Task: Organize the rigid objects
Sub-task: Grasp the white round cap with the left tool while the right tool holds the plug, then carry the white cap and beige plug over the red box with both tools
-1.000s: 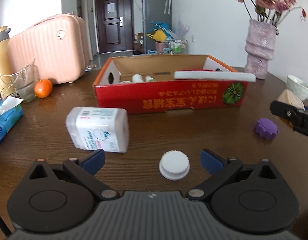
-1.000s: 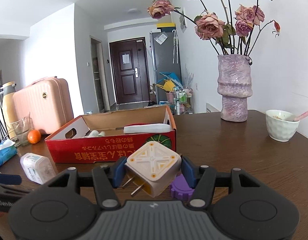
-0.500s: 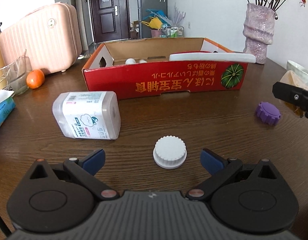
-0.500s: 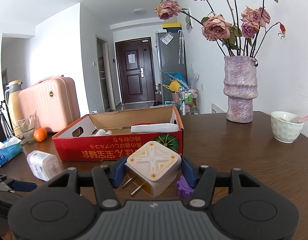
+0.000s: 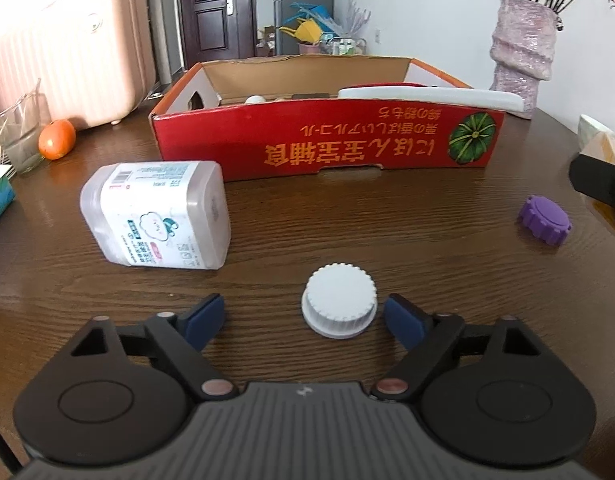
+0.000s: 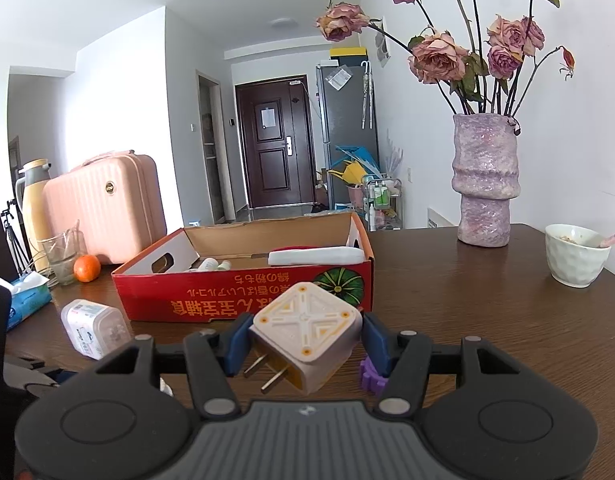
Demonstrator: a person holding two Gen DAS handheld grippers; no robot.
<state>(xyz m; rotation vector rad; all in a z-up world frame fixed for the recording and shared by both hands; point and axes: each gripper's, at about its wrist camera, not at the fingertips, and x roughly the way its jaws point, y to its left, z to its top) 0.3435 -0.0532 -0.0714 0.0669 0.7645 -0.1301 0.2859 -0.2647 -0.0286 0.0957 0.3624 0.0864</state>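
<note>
My left gripper (image 5: pixel 303 318) is open, low over the wooden table, with a white ribbed cap (image 5: pixel 338 305) between its fingertips, nearer the right finger. A clear plastic box with a white label (image 5: pixel 157 219) lies on its side to the left. A purple cap (image 5: pixel 544 225) lies to the right. A red cardboard box (image 5: pixel 327 148) stands behind, holding a white flat item and small bottles. My right gripper (image 6: pixel 303 342) is shut on a beige cube plug adapter (image 6: pixel 305 334), held above the table in front of the red box (image 6: pixel 247 292).
A purple vase of dried roses (image 6: pixel 485 180) and a white bowl (image 6: pixel 575 254) stand at the right. A pink suitcase (image 6: pixel 107 204), a glass (image 6: pixel 63 254), an orange (image 6: pixel 86 268), a thermos and a tissue pack (image 6: pixel 27 300) are at the left.
My left gripper has moved forward and lower, so the white cap now sits between its fingertips. My right gripper has risen a little with the adapter still held.
</note>
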